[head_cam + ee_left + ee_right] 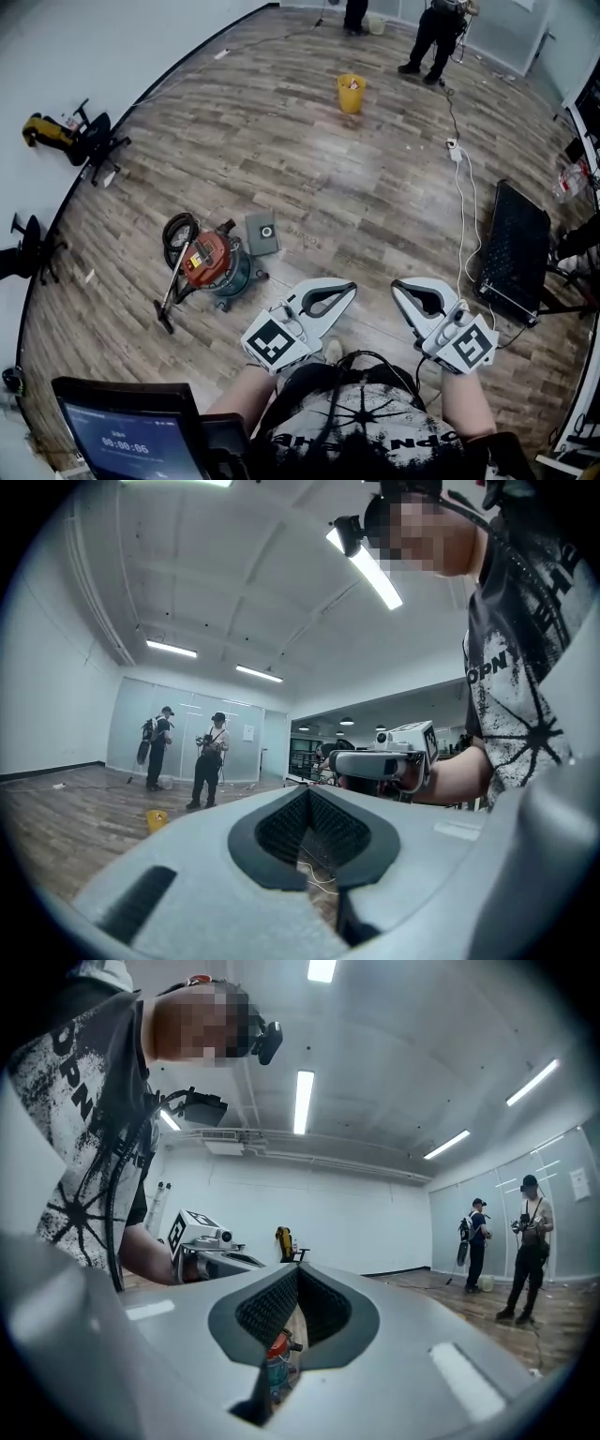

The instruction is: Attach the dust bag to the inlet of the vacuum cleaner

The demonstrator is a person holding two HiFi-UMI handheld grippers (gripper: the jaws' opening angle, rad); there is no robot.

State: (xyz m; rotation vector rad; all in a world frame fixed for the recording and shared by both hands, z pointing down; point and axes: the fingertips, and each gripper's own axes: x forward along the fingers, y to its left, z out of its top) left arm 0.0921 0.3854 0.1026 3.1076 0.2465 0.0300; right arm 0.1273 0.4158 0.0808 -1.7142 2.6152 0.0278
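Closest to the head camera is the person's printed shirt (375,422), with a dark screen (127,436) showing digits at the lower left. Just beyond, both hands hold their tools level above the wooden floor (309,159). The left gripper (349,289) has its jaws pressed together with nothing between them; its own view shows only floor and a white cable through the pad opening. The right gripper (398,287) is likewise closed and empty. The two tips are near each other but do not touch.

On the floor ahead of the left gripper stands the vacuum cleaner (208,261), an orange-red top sitting on a teal drum, so the drum's inside is hidden. A black hose (180,234) coils at its far side, and a wand runs from it toward the lower left. Just beside the drum, on its right, a flat grey square with a round hole (262,232) lies on the boards; it is probably the dust bag, apart from both grippers.

Farther off stands a yellow bucket (351,93), well apart from the vacuum; something small sits in it, too small to identify. Two people (433,33) stand at the far end, and a white power strip (456,150) trails its cable toward a black case (511,248) at the right.
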